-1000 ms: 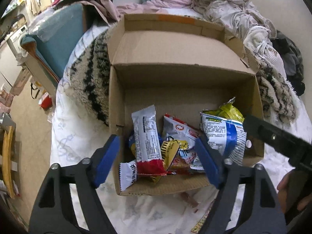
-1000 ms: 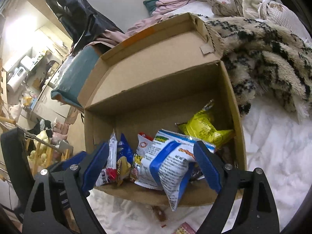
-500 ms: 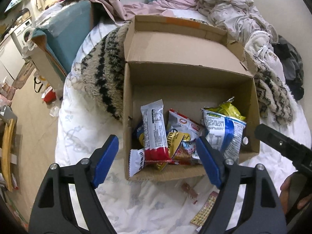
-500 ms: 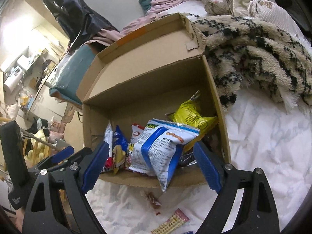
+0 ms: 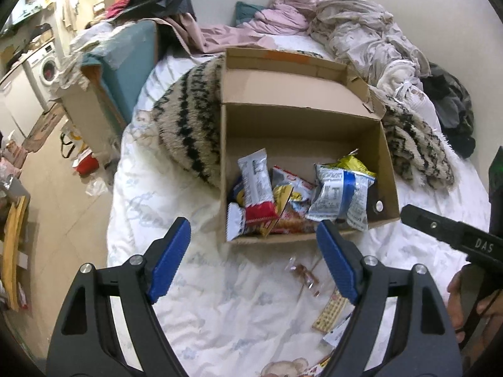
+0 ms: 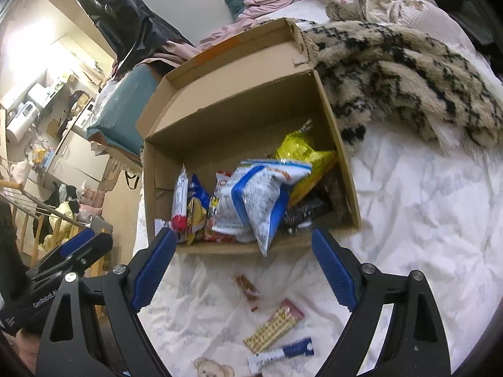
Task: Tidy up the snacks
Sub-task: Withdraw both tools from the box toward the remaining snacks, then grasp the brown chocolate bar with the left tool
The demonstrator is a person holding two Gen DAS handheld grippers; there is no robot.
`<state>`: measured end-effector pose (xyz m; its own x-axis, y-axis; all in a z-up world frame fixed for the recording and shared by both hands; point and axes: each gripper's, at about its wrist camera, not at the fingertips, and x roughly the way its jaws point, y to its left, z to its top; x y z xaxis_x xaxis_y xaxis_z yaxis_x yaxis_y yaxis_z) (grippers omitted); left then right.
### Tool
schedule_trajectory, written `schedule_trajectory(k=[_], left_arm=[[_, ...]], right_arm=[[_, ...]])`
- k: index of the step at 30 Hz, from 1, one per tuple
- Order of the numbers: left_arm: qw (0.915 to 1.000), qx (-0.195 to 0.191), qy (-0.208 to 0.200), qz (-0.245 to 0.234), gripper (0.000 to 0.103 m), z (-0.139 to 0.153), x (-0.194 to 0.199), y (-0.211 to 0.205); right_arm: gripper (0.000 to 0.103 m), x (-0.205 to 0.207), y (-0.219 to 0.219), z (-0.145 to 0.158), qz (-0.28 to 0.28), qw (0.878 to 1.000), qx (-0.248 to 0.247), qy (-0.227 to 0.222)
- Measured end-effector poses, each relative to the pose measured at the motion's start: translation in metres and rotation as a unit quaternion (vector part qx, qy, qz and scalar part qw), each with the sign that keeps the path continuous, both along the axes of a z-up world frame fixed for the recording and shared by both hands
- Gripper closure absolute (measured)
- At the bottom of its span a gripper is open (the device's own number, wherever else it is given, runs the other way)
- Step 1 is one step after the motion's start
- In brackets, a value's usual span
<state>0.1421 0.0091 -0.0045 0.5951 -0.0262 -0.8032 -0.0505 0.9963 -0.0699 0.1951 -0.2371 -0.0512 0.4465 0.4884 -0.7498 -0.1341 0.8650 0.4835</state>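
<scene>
An open cardboard box (image 5: 388, 169) (image 6: 342, 163) sits on the white bedsheet, with several snack packets piled at its near side: a white and red bar (image 5: 256, 188), a blue and white bag (image 5: 341, 194) (image 6: 254, 201) and a yellow bag (image 6: 301, 154). Loose on the sheet in front of the box lie a small brown candy (image 5: 303, 273) (image 6: 246, 286), a tan patterned bar (image 5: 330, 312) (image 6: 273, 326) and a blue and white stick (image 6: 281, 353). My left gripper (image 5: 253, 260) and right gripper (image 6: 242, 267) are both open and empty, held above the sheet just short of the box.
A furry black-and-beige blanket (image 5: 191, 125) (image 6: 405, 72) wraps behind and beside the box. Crumpled clothes (image 5: 361, 40) lie at the back of the bed. The bed's left edge drops to the floor (image 5: 59, 194), near a teal chair (image 5: 125, 62).
Both grippers have pulled back from the box, which now looks smaller. The loose snacks on the sheet in front of it have come into view.
</scene>
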Motion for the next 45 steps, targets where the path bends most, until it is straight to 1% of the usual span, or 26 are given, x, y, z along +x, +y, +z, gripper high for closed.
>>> schedule_trajectory(k=[2,3,7,8,11,14,19,21,22,25,26,27,28,29,30,31,32,34,36,37,38,40,42,43,44,45], left_arm=[[0.9999,-0.009,0.002,0.007,0.003,-0.004,-0.012,0.003],[0.9998,-0.016,0.007,0.008,0.002,-0.006,-0.016,0.004],[0.9971,-0.057,0.05,0.009,0.002,-0.023,-0.029,0.008],[0.9963,-0.061,0.059,0.009,0.002,-0.028,-0.032,0.008],[0.9957,-0.053,0.077,0.0,0.002,-0.037,-0.042,0.003],[0.9961,-0.021,0.086,-0.009,0.002,-0.044,-0.051,-0.005],[0.9925,-0.008,0.119,-0.027,0.002,-0.061,-0.058,-0.013],[0.991,0.006,0.13,-0.031,0.003,-0.07,-0.06,-0.016],[0.9904,0.006,0.133,-0.036,0.003,-0.073,-0.061,-0.017],[0.9841,-0.009,0.165,-0.064,0.004,-0.087,-0.063,-0.024],[0.9793,-0.014,0.184,-0.082,0.005,-0.095,-0.065,-0.03],[0.9743,-0.015,0.202,-0.099,0.008,-0.102,-0.066,-0.037],[0.9681,-0.013,0.22,-0.119,0.015,-0.11,-0.069,-0.044],[0.9595,-0.013,0.243,-0.143,0.019,-0.118,-0.073,-0.054],[0.9536,-0.016,0.256,-0.158,0.021,-0.124,-0.076,-0.06],[0.9492,-0.018,0.263,-0.171,0.024,-0.129,-0.079,-0.067],[0.9447,-0.017,0.269,-0.187,0.025,-0.134,-0.082,-0.077],[0.9391,-0.003,0.272,-0.21,0.026,-0.142,-0.087,-0.091],[0.9314,0.014,0.284,-0.227,0.035,-0.153,-0.091,-0.103],[0.926,0.015,0.296,-0.234,0.044,-0.159,-0.092,-0.107],[0.9202,0.012,0.309,-0.24,0.05,-0.165,-0.092,-0.11],[0.9156,0.01,0.321,-0.242,0.055,-0.172,-0.093,-0.113],[0.9143,0.022,0.322,-0.245,0.063,-0.176,-0.095,-0.116],[0.9155,0.03,0.317,-0.246,0.081,-0.177,-0.096,-0.117],[0.9175,0.043,0.309,-0.246,0.088,-0.176,-0.097,-0.119],[0.9187,0.048,0.306,-0.245,0.088,-0.175,-0.098,-0.119]], right_arm=[[0.013,-0.01,-0.004,-0.001,-0.006,1.0,0.004,0.004],[0.013,-0.016,-0.006,-0.001,-0.009,1.0,0.006,0.006],[0.013,-0.036,-0.01,-0.003,-0.013,1.0,0.005,0.015],[0.013,-0.042,-0.011,-0.005,-0.013,1.0,0.003,0.02],[0.013,-0.054,-0.011,-0.011,-0.013,0.999,-0.001,0.034],[0.013,-0.063,-0.01,-0.015,-0.014,0.999,-0.004,0.044],[0.013,-0.073,-0.008,-0.021,-0.008,0.998,-0.023,0.054],[0.013,-0.075,-0.005,-0.024,0.007,0.998,-0.029,0.062],[0.013,-0.075,-0.004,-0.026,0.011,0.998,-0.029,0.063],[0.013,-0.078,-0.007,-0.032,0.007,0.997,-0.038,0.069],[0.013,-0.079,-0.009,-0.037,0.005,0.996,-0.042,0.077],[0.013,-0.079,-0.01,-0.04,0.003,0.996,-0.047,0.082],[0.013,-0.079,-0.012,-0.042,0.001,0.995,-0.053,0.087],[0.013,-0.079,-0.014,-0.046,-0.002,0.994,-0.061,0.094],[0.013,-0.078,-0.016,-0.048,-0.006,0.993,-0.064,0.099],[0.013,-0.077,-0.018,-0.05,-0.009,0.993,-0.063,0.104],[0.013,-0.075,-0.02,-0.053,-0.014,0.992,-0.06,0.11],[0.013,-0.073,-0.022,-0.054,-0.021,0.992,-0.059,0.113],[0.013,-0.07,-0.023,-0.054,-0.026,0.991,-0.063,0.112],[0.013,-0.069,-0.023,-0.054,-0.027,0.991,-0.065,0.112],[0.013,-0.068,-0.023,-0.055,-0.027,0.991,-0.067,0.115],[0.013,-0.066,-0.022,-0.057,-0.025,0.99,-0.068,0.12],[0.013,-0.065,-0.022,-0.059,-0.026,0.99,-0.068,0.124],[0.013,-0.064,-0.022,-0.06,-0.026,0.989,-0.067,0.126],[0.013,-0.064,-0.022,-0.06,-0.026,0.99,-0.067,0.125],[0.013,-0.064,-0.022,-0.06,-0.026,0.99,-0.065,0.126]])
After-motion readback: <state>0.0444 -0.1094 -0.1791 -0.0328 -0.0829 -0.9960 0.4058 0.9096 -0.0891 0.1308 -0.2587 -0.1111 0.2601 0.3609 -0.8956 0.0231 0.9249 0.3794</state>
